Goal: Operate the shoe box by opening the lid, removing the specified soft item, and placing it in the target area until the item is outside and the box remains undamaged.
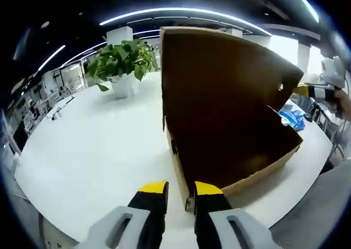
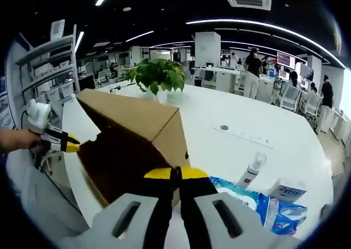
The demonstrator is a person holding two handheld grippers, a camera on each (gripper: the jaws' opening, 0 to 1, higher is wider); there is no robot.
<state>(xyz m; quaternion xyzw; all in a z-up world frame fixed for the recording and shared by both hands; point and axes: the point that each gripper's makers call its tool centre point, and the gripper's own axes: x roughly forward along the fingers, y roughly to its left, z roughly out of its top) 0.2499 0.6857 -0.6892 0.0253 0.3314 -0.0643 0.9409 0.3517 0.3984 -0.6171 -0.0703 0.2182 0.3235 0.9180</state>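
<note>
The box stands on the white bench with its lid swung up nearly vertical; in the left gripper view the inside reads as dark brown card and no soft item can be made out in it, so where that item lies cannot be told. The left tool hovers at the box's near corner, its yellow tips slightly parted and holding nothing. In the right gripper view the box shows from the other side, with the right tool at its edge; the yellow tips meet with a thin edge of the card seemingly between them, so it looks clenched on the box wall or flap, though that is not certain. The left tool also enters this view from the left, just beside the lid's free edge. Beyond the box sit a potted plant, a blue pack, a small bottle and a small carton. As a judgement, the risk now is to the card: pulling hard with a pinch at the edge could crease or tear it, and the upright lid could fall shut if nothing props it, or be bent backward at the hinge. Reaching blind into the dark interior could also drag the light box across the bench.
</note>
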